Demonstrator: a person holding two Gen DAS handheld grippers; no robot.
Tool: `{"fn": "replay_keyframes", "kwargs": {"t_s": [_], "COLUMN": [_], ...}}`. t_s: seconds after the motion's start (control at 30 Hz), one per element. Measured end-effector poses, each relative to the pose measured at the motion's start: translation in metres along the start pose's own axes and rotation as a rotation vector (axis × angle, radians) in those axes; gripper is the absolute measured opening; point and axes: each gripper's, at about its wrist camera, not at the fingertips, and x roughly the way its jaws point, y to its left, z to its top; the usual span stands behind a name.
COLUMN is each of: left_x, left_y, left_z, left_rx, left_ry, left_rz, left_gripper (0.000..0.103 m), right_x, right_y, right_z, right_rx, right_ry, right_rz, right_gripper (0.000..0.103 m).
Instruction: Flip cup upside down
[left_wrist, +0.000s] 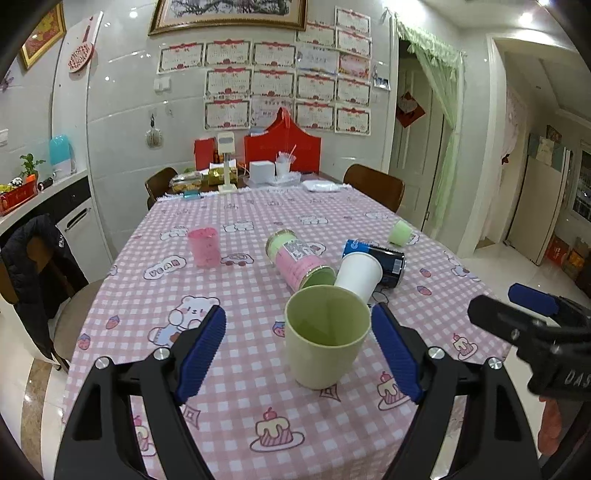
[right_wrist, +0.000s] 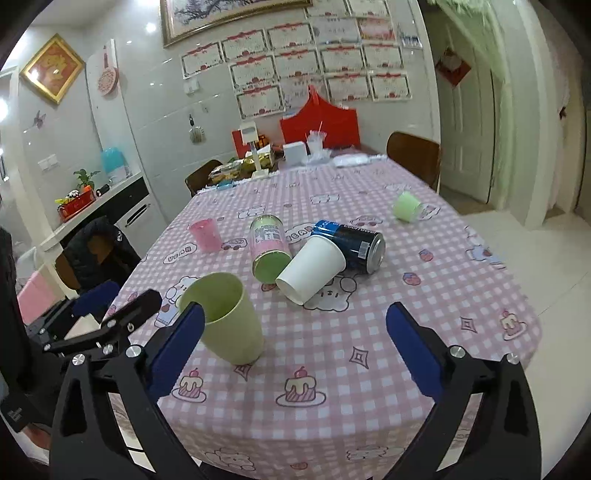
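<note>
A light green cup stands upright, mouth up, on the pink checked tablecloth near the table's front edge. My left gripper is open, its blue pads either side of the cup with a gap on each side, not touching it. The cup also shows in the right wrist view, just beyond my right gripper's left pad. My right gripper is open and empty, to the right of the cup; it shows at the right edge of the left wrist view.
Behind the cup lie a white paper cup, a pink-labelled can and a dark blue can on their sides. A pink cup stands at left, a small green cup far right. Chairs flank the table; clutter at its far end.
</note>
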Motion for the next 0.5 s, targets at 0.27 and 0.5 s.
{"fn": "replay_keyframes", "kwargs": {"t_s": [0.27, 0.5], "left_x": [-0.037, -0.064], "left_y": [0.002, 0.004], "left_z": [-0.006, -0.010], "left_rx": [0.012, 0.008], "left_ry": [-0.032, -0.075], "left_rz": [0.004, 0.006], "left_gripper": [0.080, 0.080], "right_x": [-0.031, -0.047], "right_y": [0.018, 0.027], "right_z": [-0.016, -0.020], "right_rx": [-0.023, -0.031], "right_ry": [-0.059, -0.094], "right_rz": [-0.029, -0.022], "right_gripper": [0.095, 0.095]}}
